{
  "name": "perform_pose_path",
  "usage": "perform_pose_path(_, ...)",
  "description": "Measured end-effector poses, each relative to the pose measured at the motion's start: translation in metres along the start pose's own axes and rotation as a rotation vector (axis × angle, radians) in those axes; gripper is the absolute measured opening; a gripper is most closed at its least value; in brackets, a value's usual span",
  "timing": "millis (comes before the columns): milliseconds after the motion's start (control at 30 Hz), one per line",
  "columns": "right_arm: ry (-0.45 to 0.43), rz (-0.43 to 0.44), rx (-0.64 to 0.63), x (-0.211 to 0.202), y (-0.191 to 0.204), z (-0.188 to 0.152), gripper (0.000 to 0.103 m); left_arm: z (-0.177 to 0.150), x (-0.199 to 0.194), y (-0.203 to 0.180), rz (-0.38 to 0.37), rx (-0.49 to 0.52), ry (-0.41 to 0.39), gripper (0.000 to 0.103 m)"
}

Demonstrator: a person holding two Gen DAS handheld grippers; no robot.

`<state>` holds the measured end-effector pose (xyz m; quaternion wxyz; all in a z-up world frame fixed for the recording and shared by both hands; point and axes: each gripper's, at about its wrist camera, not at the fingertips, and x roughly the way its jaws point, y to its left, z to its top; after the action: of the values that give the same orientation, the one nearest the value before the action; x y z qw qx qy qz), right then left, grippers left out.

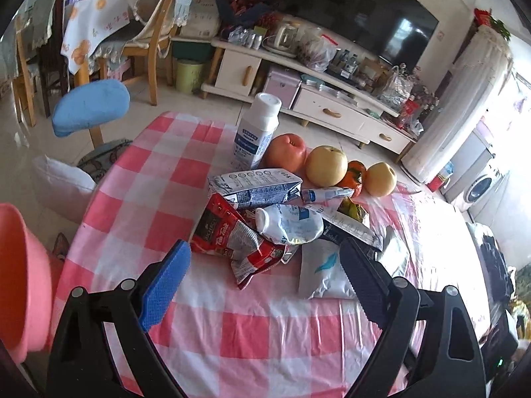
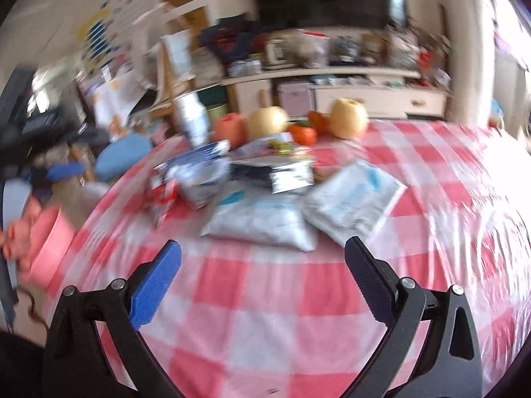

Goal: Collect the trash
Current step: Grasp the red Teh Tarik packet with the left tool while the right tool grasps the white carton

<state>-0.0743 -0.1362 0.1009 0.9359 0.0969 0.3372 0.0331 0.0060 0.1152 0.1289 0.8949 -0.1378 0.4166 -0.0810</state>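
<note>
A heap of trash lies mid-table on a pink checked cloth [image 1: 156,195]: a red snack wrapper [image 1: 232,242], a crushed white bottle [image 1: 292,224], a flattened blue-and-white carton [image 1: 255,187], a dark foil pack [image 1: 351,229] and a white pouch [image 1: 323,273]. My left gripper [image 1: 265,247] is open just in front of the heap, with the red wrapper and the pouch's edge in the gap. In the blurred right wrist view my right gripper [image 2: 264,247] is open just short of two white pouches [image 2: 262,220] [image 2: 355,199]. A pink bin [image 1: 20,282] stands left of the table.
An upright white bottle [image 1: 255,131], an apple [image 1: 287,152], two pears [image 1: 327,165] [image 1: 381,179] and an orange fruit [image 1: 355,174] stand behind the heap. A blue stool [image 1: 89,106], wooden chairs and a cluttered TV cabinet [image 1: 332,99] lie beyond the table.
</note>
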Motion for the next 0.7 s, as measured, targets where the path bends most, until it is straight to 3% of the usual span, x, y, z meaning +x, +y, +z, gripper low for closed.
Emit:
perform_pose_path(200,0.024,-0.022,0.144,0.013,-0.052,0.012,0.099,0.007,0.031,0.009,-0.002,-0.118,0.054,0.09)
perform_pose_path(333,0.06,-0.003,0.239,0.027,-0.075,0.018,0.099,0.006,0.055,0.034,-0.011,-0.296,0.11,0.09)
perform_pose_path(500,0.074,-0.006,0.311,0.042,-0.095,0.025,0.099,0.0,0.081,0.058,-0.009,-0.427,0.169,0.09)
perform_pose_path(700,0.119,0.017,0.377,0.069,-0.111,0.03,0.099,-0.003,0.101,0.068,-0.022,-0.499,0.2,0.09)
